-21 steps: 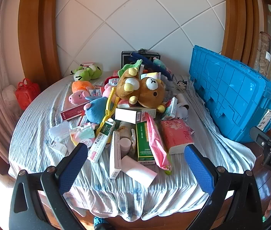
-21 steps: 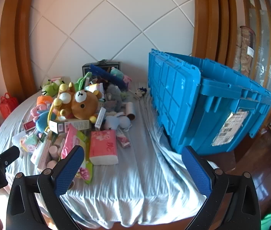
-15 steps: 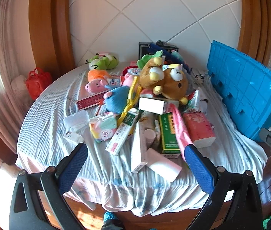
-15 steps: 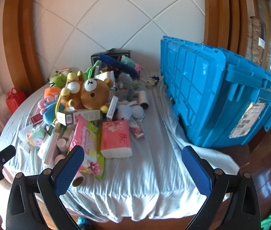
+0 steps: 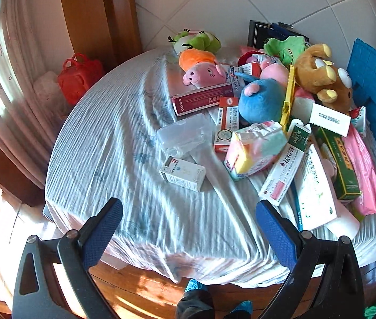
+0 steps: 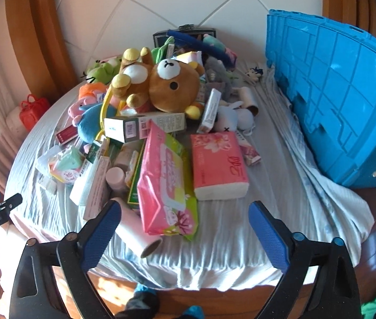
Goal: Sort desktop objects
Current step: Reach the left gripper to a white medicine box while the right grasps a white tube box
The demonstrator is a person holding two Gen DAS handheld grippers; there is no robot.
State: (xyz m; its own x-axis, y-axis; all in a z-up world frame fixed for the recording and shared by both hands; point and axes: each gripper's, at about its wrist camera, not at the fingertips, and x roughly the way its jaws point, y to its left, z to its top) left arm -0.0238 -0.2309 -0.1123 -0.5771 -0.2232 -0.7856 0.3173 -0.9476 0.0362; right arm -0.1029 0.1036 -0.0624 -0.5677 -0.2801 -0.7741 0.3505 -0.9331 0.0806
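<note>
A pile of plush toys, boxes and packs covers a round table under a striped white cloth (image 5: 113,143). My left gripper (image 5: 188,212) is open and empty above the table's near left edge. A small white box (image 5: 182,172) and a clear plastic case (image 5: 185,133) lie just beyond it. My right gripper (image 6: 185,220) is also open and empty, and hovers over the front edge. A pink wipes pack (image 6: 165,183) reaches in between its fingers without touching them. A pink tissue pack (image 6: 218,164) lies just ahead. A brown bear (image 6: 172,85) tops the pile.
A large blue crate (image 6: 334,101) stands on the table's right side. A red bag (image 5: 79,77) sits off the table at the far left. Bare cloth (image 6: 275,175) lies between the tissue pack and the crate. A person's shoes (image 5: 195,287) show below the table edge.
Both grippers have moved in closer to the table. The left view has swung left toward the small white box, the right toward the pink packs. Both stay open.
</note>
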